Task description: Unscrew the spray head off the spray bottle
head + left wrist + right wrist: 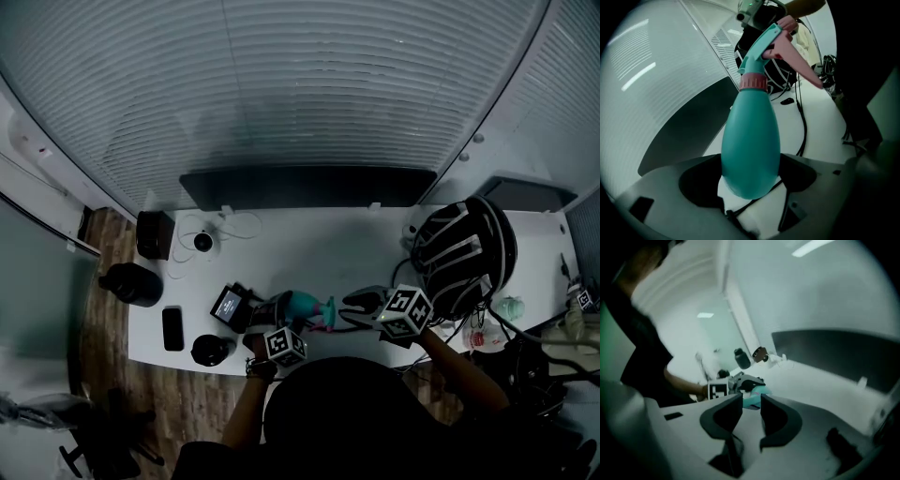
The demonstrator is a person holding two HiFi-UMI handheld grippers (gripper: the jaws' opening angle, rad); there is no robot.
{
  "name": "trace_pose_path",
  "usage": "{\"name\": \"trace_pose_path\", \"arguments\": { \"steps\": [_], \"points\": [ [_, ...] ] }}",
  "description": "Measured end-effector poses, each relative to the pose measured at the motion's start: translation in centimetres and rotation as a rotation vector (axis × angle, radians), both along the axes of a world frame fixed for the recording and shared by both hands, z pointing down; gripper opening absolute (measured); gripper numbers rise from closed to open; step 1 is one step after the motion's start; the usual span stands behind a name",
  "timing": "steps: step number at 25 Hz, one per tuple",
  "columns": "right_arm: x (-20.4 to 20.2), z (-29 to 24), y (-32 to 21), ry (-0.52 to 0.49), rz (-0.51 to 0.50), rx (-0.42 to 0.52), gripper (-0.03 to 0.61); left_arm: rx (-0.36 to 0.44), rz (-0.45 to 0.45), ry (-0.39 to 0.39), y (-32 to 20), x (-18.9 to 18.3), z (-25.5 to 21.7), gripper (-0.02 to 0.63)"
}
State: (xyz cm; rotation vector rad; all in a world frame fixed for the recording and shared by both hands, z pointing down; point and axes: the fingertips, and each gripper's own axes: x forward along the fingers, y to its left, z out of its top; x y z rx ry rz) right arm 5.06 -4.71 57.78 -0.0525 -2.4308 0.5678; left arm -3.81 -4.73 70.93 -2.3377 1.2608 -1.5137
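Grips the spray bottle (751, 140) by its rounded bottom with the left gripper (750, 183), spread wide and pressing on both sides of it. Holds it clear of the desk (309, 239), lying close to level, with the neck at the far end from that gripper and aimed toward the right gripper (751, 399).

Leaves the right gripper empty: parted by only a narrow gap and pinching nothing. Has the teal end of the bottle just beyond its tips, not between them.

Shows the spray head (761, 44) still on the bottle. Sits straight on the pink collar (753, 82) at the neck, with no gap to be seen between collar and bottle, and with the pink trigger (797, 61) sticking out to one side at the far end from the left gripper.

Points, as a judgement, to a task begun but not finished: bottle picked up and steadied, head not yet off. Cannot be told from these views whether the collar is already loosened, or by how much.

Remains to close the right gripper on the collar or head, turn it against the left gripper's hold, probably in several bites, and lift the head away from the neck.
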Motion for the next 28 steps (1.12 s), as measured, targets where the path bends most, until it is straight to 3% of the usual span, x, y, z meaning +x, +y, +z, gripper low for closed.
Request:
{"name": "trace_pose_path", "arguments": {
  "steps": [2,4,7,11,13,18,20,22,24,28],
  "points": [
    [-0.3,0.3,-0.2,-0.073,0.167,-0.345,0.118,0.03,-0.01,-0.052,-0.2,-0.4,0.2,0.373],
    [-0.6,1.0,-0.3,-0.107,0.259,-0.53,0.118,0.064,-0.03,-0.068,-0.4,-0.5,-0.1,0.373],
    [-0.6,2.6,-0.2,-0.069,0.316,-0.635,0.118,0.087,-0.048,-0.089,-0.5,-0.5,-0.4,0.373],
    [-1.3,2.6,0.3,-0.122,0.345,-0.844,0.118,0.094,-0.037,-0.138,-0.4,-0.8,-0.1,0.373],
    [-1.6,2.7,0.5,-0.117,0.337,-0.852,0.118,0.093,-0.018,-0.16,-0.5,-0.8,0.2,0.373],
    [-2.4,4.6,0.2,-0.005,0.322,-0.736,0.118,0.065,-0.032,-0.143,-0.6,-1.0,2.0,0.373],
    [-2.5,5.3,0.2,0.055,0.278,-0.637,0.118,0.038,-0.037,-0.117,-0.4,-0.7,2.5,0.373],
    [-2.5,6.0,0.3,0.14,0.179,-0.433,0.118,0.0,-0.036,-0.082,-0.3,-0.2,3.2,0.373],
    [-2.3,6.8,0.1,0.243,0.038,-0.158,0.112,-0.044,-0.028,-0.031,-0.2,0.5,3.5,0.373],
    [-2.2,6.8,-0.3,0.415,-0.242,0.286,0.087,-0.103,-0.015,0.117,-0.5,2.0,3.8,0.374]
  ]
}}
